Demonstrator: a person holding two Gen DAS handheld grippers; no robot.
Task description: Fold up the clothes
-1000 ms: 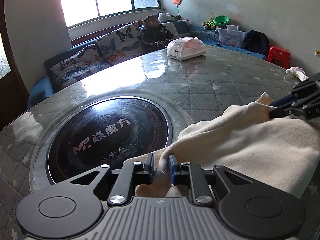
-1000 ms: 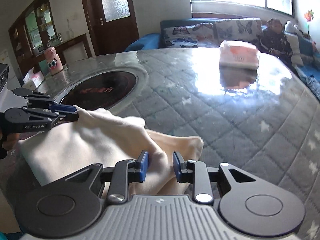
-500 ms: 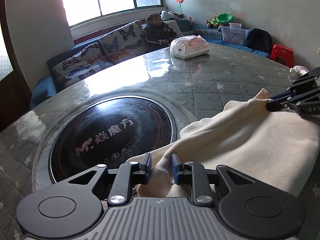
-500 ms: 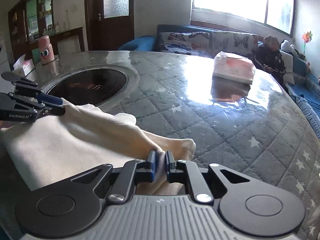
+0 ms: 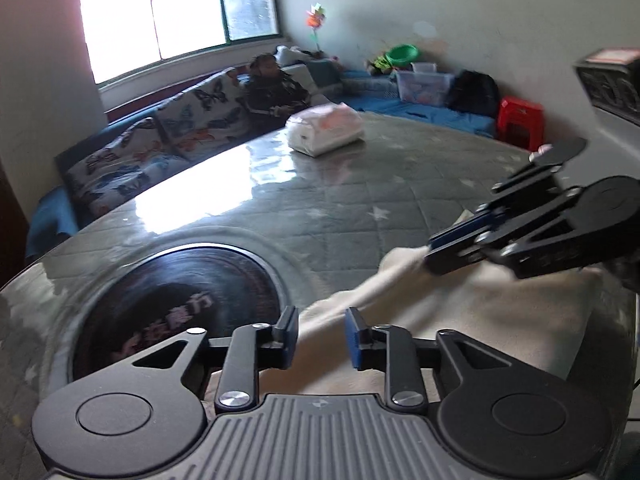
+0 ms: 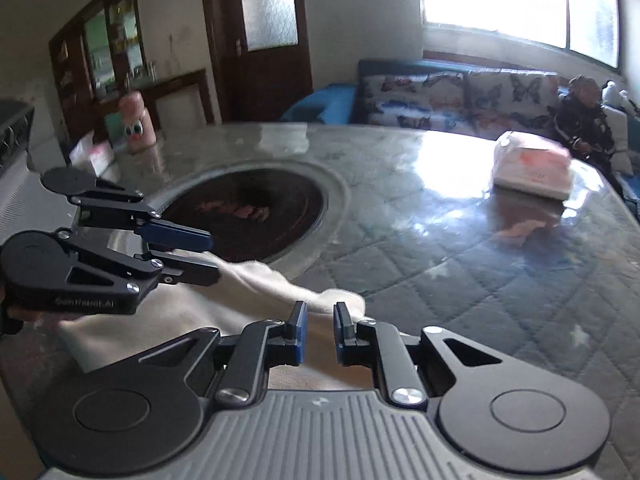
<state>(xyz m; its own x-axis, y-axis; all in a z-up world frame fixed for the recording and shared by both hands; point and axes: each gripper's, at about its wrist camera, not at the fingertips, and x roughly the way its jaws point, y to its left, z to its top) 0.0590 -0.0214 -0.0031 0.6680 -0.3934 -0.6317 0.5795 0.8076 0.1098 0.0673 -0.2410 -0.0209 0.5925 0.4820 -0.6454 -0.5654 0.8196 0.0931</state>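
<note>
A cream fleece garment (image 5: 460, 320) lies bunched on the near part of the round quilted table (image 5: 360, 200). My left gripper (image 5: 322, 336) hovers open over its near edge, the blue pads well apart; in the right wrist view the left gripper (image 6: 214, 258) shows its fingers spread, the cloth (image 6: 248, 284) running out from under the lower one. My right gripper (image 6: 320, 332) has its pads close together with a cloth fold between them. In the left wrist view the right gripper (image 5: 426, 252) pinches a corner, and the cloth's edge is drawn up to its tip.
A round black hob plate (image 5: 180, 292) is set into the table just beyond the garment. A white tissue pack (image 5: 324, 128) lies at the far side. A pink figurine (image 6: 136, 124) stands at the left rim. A person (image 5: 272, 88) sits on the butterfly-print sofa behind.
My left gripper's fingers have spread wider and it has risen off the cloth. The right gripper closed on a fold, then swung in closer to the left one. Both views are blurred and tilted up.
</note>
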